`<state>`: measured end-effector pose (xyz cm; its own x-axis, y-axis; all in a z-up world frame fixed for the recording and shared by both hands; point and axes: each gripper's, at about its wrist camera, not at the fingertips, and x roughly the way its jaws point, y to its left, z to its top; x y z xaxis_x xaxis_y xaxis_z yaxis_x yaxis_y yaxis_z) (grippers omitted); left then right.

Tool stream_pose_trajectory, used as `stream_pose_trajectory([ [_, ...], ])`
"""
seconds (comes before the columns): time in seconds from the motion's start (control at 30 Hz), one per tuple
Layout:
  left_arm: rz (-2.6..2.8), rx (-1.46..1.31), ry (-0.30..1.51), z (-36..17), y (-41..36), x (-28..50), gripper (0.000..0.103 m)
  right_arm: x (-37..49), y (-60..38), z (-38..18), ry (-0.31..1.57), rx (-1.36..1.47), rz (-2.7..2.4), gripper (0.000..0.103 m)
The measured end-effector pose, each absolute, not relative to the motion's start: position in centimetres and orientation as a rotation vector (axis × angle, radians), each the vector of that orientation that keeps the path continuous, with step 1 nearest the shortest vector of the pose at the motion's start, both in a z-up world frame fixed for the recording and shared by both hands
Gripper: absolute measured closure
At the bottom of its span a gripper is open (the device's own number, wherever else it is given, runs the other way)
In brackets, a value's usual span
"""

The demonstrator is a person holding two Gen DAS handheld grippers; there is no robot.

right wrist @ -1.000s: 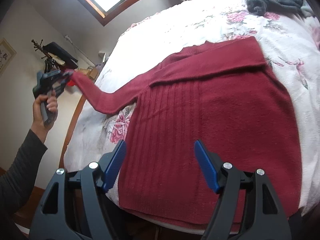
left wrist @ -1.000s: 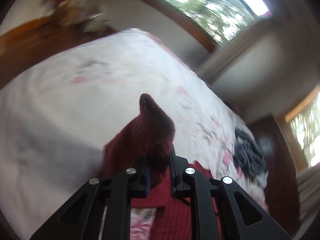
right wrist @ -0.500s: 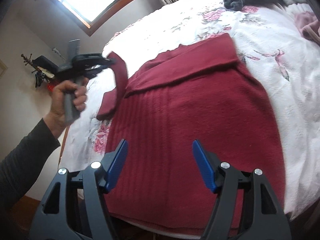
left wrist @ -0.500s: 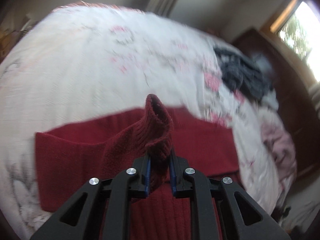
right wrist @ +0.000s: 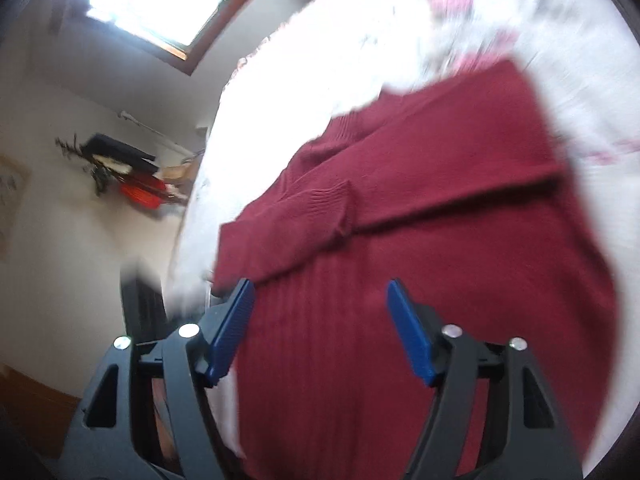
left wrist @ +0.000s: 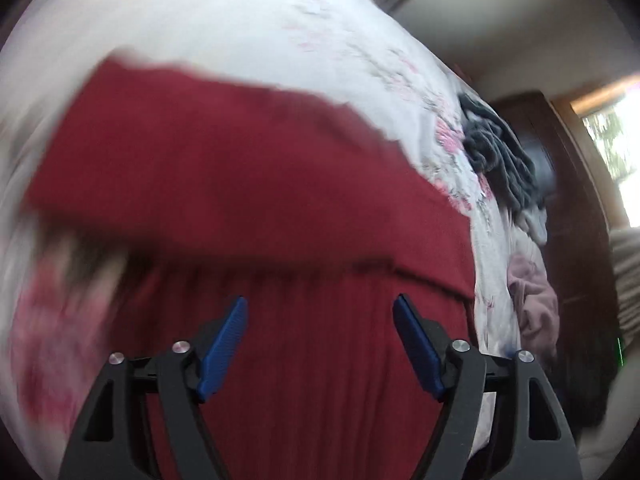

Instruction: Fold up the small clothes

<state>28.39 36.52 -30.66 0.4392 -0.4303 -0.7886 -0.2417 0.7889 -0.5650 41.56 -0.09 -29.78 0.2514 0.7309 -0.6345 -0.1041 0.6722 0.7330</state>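
Covering most of the flowery bedspread (left wrist: 248, 20), the red sweater (right wrist: 440, 280) lies flat with both sleeves folded across its chest, one cuff (right wrist: 328, 204) resting on top. Left gripper (left wrist: 320, 340) and right gripper (right wrist: 320, 320) both hover over it, jaws spread wide, holding nothing.

left gripper (left wrist: 318, 344): jaws wide apart (empty) | right gripper (right wrist: 320, 330): likewise
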Motion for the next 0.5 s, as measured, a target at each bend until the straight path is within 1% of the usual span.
stream_pose_trajectory([
  [0.03, -0.121, -0.699, 1.142, -31.0, 36.9, 26.4, 0.027, 43.2, 0.6, -30.8, 1.221, 0.673, 0.639, 0.049],
  [0.07, -0.117, -0.715, 1.148, -31.4, 37.0, 24.8, 0.027, 45.4, 1.7, -32.4, 1.267, 0.705, 0.651, 0.05],
  [0.2, -0.112, -0.824, 1.184, -33.0, 37.8, 19.2, 0.027, 51.1, 5.2, -37.3, 1.398, 0.746, 0.613, 0.052],
  [0.3, -0.121, -0.871, 1.204, -34.0, 38.1, 17.5, 0.027, 52.8, 6.9, -39.1, 1.463, 0.692, 0.583, 0.052],
  [0.43, -0.111, -0.911, 1.222, -35.5, 38.7, 16.4, 0.027, 53.4, 8.2, -39.2, 1.488, 0.639, 0.576, 0.052],
  [0.5, -0.109, -0.932, 1.226, -35.7, 38.9, 15.9, 0.027, 53.4, 8.8, -38.9, 1.488, 0.636, 0.593, 0.056],
])
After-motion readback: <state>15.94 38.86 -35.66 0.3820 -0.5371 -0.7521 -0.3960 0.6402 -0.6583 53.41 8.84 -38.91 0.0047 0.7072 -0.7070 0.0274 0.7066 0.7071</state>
